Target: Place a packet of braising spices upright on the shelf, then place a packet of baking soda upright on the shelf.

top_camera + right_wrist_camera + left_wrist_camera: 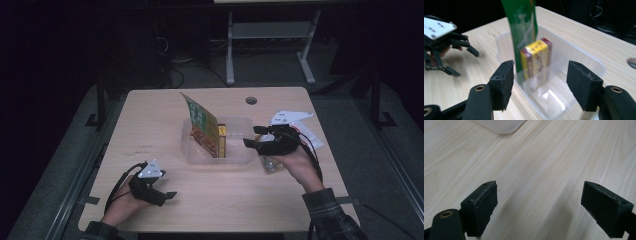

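Clear plastic forms the shallow rectangular tub (pixel 220 155) that stands mid-table, directly ahead of the right gripper (pixel 251 136), whose two black jaws stand apart with nothing between them and point at the tub's near end. Inside the tub a yellow-and-red cardboard box (pixel 537 60) stands on edge, and a tall green printed pouch (pixel 201 125) leans upright against it, on the side away from the right gripper. Both items thus appear already packed. Under the right hand (pixel 295 162), just behind the gripper, lie a small wrapped packet (pixel 270 165) and a white wrapper (pixel 311 135) on the pale wooden table (pixel 160 110); these look left to load. The right forearm enters low, the gripper held level. The left gripper (pixel 165 197) rests low on the table, well short of the tub, jaws wide and empty.
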The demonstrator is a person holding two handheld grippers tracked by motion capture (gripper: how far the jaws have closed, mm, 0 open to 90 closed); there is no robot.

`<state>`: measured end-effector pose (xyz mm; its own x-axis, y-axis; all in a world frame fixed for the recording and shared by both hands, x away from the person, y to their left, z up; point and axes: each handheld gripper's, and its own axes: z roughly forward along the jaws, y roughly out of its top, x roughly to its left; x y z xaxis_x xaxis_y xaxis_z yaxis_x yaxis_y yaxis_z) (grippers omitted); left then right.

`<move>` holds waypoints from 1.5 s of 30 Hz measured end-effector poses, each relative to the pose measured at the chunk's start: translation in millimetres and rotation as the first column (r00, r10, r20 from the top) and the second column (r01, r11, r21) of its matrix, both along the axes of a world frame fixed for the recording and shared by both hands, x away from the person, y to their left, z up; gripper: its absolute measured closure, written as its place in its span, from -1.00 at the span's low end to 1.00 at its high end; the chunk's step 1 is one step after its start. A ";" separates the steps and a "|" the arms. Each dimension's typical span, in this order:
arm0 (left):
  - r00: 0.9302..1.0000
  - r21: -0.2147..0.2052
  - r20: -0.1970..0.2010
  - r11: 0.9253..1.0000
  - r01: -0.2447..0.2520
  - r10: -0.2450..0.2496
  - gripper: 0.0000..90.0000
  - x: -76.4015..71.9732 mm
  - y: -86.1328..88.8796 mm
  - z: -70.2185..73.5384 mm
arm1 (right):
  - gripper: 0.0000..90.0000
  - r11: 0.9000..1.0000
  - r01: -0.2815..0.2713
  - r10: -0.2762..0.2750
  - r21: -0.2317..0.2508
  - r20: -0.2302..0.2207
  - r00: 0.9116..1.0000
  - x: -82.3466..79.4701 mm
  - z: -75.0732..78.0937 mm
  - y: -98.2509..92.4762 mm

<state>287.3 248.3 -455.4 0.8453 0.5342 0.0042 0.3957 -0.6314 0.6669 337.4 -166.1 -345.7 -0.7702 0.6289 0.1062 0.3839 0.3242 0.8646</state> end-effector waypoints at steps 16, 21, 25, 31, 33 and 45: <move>1.000 0.007 -0.006 1.000 0.006 -0.006 -0.71 0.5 -0.6 -0.7 | 0.51 0.976 0.179 -0.187 -0.125 -0.057 0.981 22.0 -45.1 -59.8; 1.000 0.006 -0.008 1.000 0.005 -0.005 -0.71 1.4 -0.8 -0.7 | 0.96 0.966 0.200 -0.215 -0.163 -0.082 0.973 42.9 -60.8 -62.2; 1.000 0.003 -0.005 1.000 0.001 -0.001 -0.71 1.3 -0.6 -0.6 | 0.99 0.954 0.234 -0.251 -0.190 -0.068 0.966 62.0 -66.9 -59.9; 1.000 0.001 -0.009 1.000 -0.001 0.001 -0.71 1.2 -0.5 -1.5 | 1.00 0.948 0.264 -0.279 -0.180 -0.059 0.959 87.1 -74.2 -56.7; 1.000 0.005 -0.009 1.000 0.001 -0.001 -0.71 1.4 -0.3 -1.6 | 1.00 0.944 0.274 -0.288 -0.182 -0.054 0.956 94.2 -77.5 -54.9; 1.000 0.002 -0.007 1.000 0.001 -0.001 -0.70 0.4 0.2 -1.1 | 1.00 0.937 0.261 -0.287 -0.232 -0.083 0.954 108.0 -99.4 -44.2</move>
